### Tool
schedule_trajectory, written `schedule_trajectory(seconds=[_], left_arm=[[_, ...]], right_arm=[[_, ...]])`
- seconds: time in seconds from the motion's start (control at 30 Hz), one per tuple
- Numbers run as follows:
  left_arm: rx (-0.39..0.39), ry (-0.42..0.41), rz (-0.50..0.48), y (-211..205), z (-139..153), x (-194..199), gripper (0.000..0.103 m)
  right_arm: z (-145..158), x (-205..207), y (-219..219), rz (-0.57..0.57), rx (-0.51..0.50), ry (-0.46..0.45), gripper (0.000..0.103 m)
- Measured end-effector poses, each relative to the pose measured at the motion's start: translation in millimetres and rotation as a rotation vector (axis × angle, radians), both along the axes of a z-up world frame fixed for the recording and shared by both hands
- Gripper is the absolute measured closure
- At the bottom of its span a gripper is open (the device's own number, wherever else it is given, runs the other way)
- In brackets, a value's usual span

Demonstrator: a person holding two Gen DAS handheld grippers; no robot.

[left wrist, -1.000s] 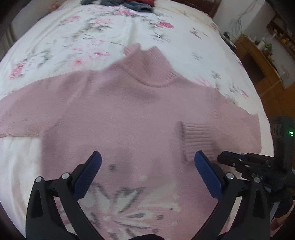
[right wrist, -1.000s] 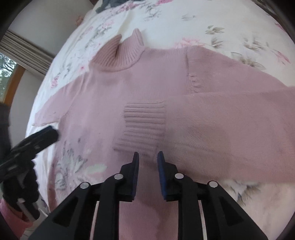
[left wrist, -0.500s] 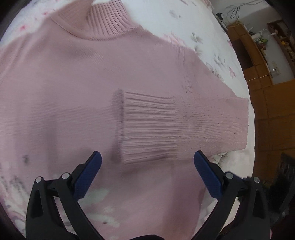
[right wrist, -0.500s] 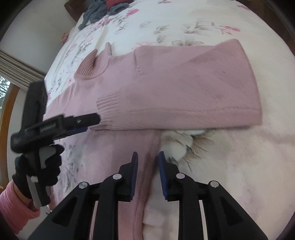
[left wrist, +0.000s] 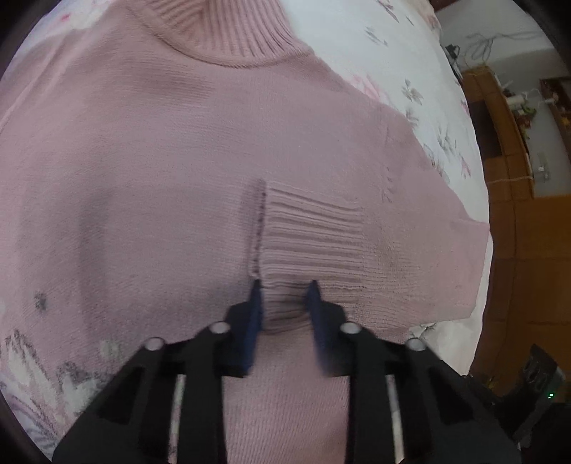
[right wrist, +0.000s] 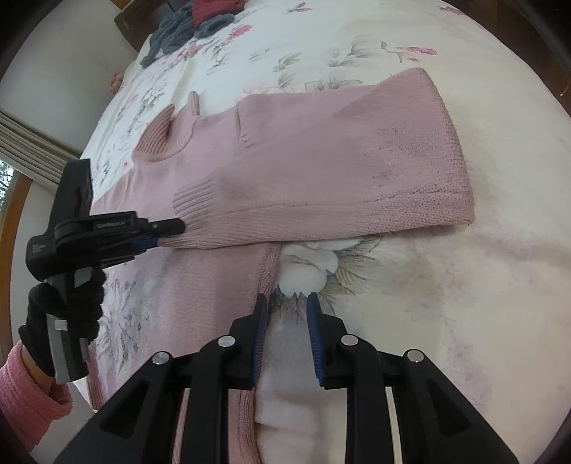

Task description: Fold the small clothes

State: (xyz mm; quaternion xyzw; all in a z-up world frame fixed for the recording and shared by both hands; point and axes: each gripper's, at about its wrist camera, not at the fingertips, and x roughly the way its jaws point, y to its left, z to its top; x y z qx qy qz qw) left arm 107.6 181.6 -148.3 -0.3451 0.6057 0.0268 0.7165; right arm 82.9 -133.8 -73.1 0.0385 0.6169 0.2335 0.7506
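Pink knitted turtleneck sweater [left wrist: 150, 150], with a pale flower pattern near the hem: lies flat on a bed with a white floral bedspread [right wrist: 446, 303], one sleeve folded across the chest. Ribbed cuff [left wrist: 307, 235] of that sleeve: sits mid-chest. Left gripper [left wrist: 283, 298]: jaws narrowed around the cuff's lower edge, fabric between them. Right gripper [right wrist: 284, 307]: jaws slightly apart, holding nothing, above the bedspread just beside the sweater's side edge. Black-gloved hand [right wrist: 60, 314] with pink sleeve: holds the left gripper. Heap of grey and red garments [right wrist: 192, 25]: at the bed's far end.
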Motion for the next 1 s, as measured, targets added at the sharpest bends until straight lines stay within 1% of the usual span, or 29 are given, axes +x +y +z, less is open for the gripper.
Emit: schedule_trajectory(seconds=[0.07, 0.17, 0.23, 0.33, 0.4, 0.43, 0.53, 0.57, 0.63, 0.73, 0.77, 0.83, 0.9, 1.0], left_arm=[[-0.016, -0.030, 0.004, 4, 9, -2, 0.093], [-0.046, -0.072, -0.006, 3, 19, -3, 0.095], [-0.043, -0.084, -0.023, 2, 23, -2, 0.095], [-0.048, -0.062, -0.035, 1, 15, 3, 0.094], [-0.049, -0.021, -0.042, -1, 2, 6, 0.087], [-0.047, 0.003, -0.046, -3, -6, 7, 0.081], [-0.046, 0.012, -0.035, -5, -17, 8, 0.080], [-0.040, 0.006, -0.032, -5, -16, 9, 0.084], [-0.018, -0.025, -0.031, -7, -9, 11, 0.096], [0.008, -0.069, -0.021, -6, 5, 11, 0.098], [0.030, -0.098, -0.019, -5, 15, 11, 0.098], [0.051, -0.151, -0.014, -1, 32, 7, 0.098], [0.073, -0.188, -0.006, 7, 48, 0, 0.098], [0.133, -0.228, 0.020, 28, 73, -7, 0.098]], right_arm=[[-1, 0, 2, -0.002, -0.004, 0.002, 0.079], [-2, 0, 5, -0.008, 0.000, 0.011, 0.079], [-3, 0, 8, -0.007, -0.001, 0.013, 0.079], [-2, 0, 14, -0.001, 0.002, 0.012, 0.079], [-2, -1, 17, 0.006, 0.001, 0.009, 0.079], [-1, -1, 18, 0.009, 0.001, 0.008, 0.079], [-2, -1, 19, 0.013, -0.004, 0.007, 0.079], [-2, -1, 19, 0.012, -0.008, 0.007, 0.079], [-2, -1, 17, 0.006, -0.010, 0.010, 0.079], [-2, 0, 10, -0.014, -0.018, 0.012, 0.079], [-2, 1, 6, -0.024, -0.019, 0.011, 0.079], [1, 3, 1, -0.042, -0.017, 0.006, 0.079], [5, 6, -6, -0.062, -0.014, -0.004, 0.079], [11, 12, -16, -0.089, -0.011, -0.017, 0.079]])
